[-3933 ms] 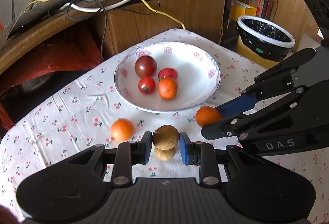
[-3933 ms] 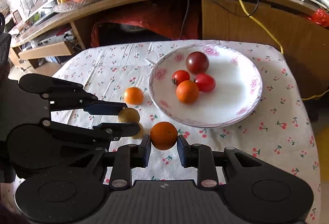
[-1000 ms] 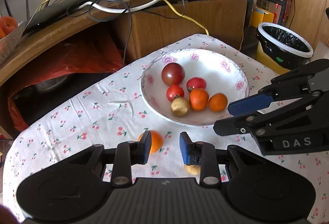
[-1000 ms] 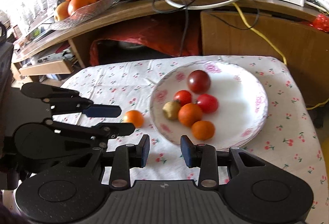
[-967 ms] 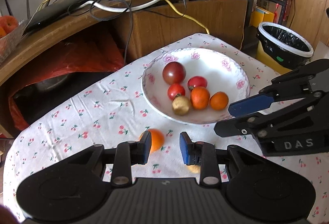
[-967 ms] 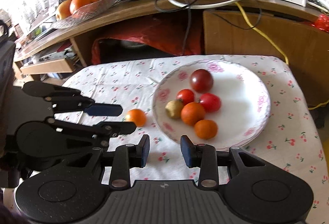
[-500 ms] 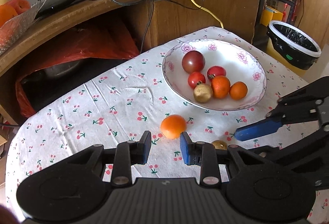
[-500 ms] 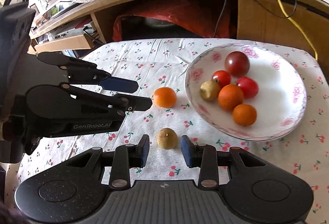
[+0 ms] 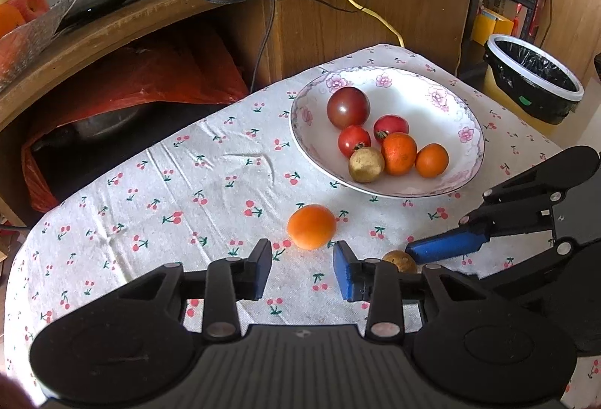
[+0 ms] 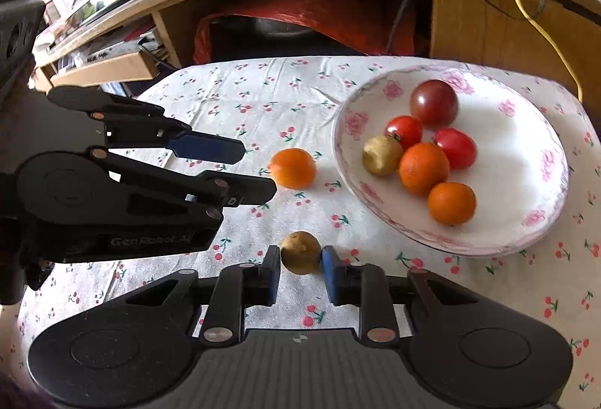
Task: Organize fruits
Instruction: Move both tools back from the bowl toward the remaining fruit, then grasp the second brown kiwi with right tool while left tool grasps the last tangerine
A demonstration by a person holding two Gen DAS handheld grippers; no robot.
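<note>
- White tablecloth (image 9: 180,191) printed with small red cherries on green stems.
- White plate (image 9: 465,131) with pink flowers along its rim.
- Orange citrus fruit (image 9: 311,226) and tan-brown round fruit (image 10: 300,252) on the cloth.
- Black grippers with blue finger pads (image 9: 343,271).

Plates (image 9: 471,131): one, on the bench.
Oranges: three; two in the plate (image 10: 423,168) (image 10: 451,203), one on the cloth (image 10: 293,168).
Red tomatoes: two (image 10: 404,131) (image 10: 455,148).
Dark tomatoes (image 10: 434,102): one.
Brown round fruits: two; one in the plate (image 10: 382,155), one near, on the cloth (image 10: 300,252).
Bins (image 9: 533,78): one, far right.
</note>
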